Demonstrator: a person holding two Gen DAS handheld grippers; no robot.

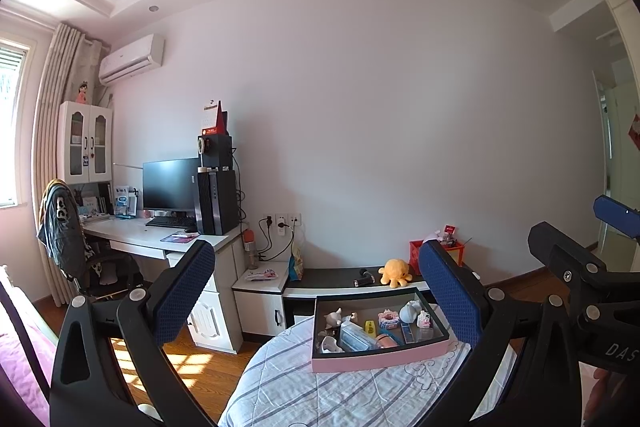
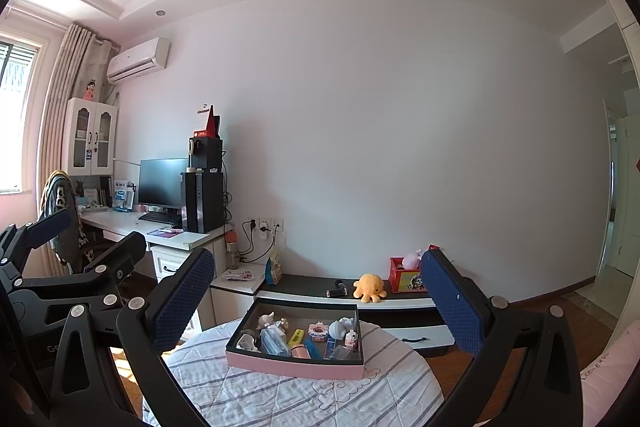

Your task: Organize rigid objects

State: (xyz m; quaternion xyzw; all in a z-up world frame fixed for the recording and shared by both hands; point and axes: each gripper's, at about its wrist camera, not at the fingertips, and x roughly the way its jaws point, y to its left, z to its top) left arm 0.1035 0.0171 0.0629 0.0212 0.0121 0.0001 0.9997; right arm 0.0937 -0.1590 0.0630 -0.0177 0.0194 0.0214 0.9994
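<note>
The left gripper (image 1: pixel 316 291) hangs with its blue, dimpled rubber pads spread wide, holding and touching nothing. The right gripper (image 2: pixel 320 301) is just as wide apart and equally empty, both raised above the round surface (image 2: pixel 280 399), which wears a striped, quilted cloth. On it sits a shallow rectangular pink box (image 2: pixel 296 367) with a dark inside, crowded with small hard items: a yellow block (image 2: pixel 296 337), grey figurines (image 1: pixel 334 317) and a clear plastic case (image 2: pixel 274 343). A soft orange octopus plush (image 2: pixel 370 287) rests on the low cabinet (image 2: pixel 304 287) behind.
</note>
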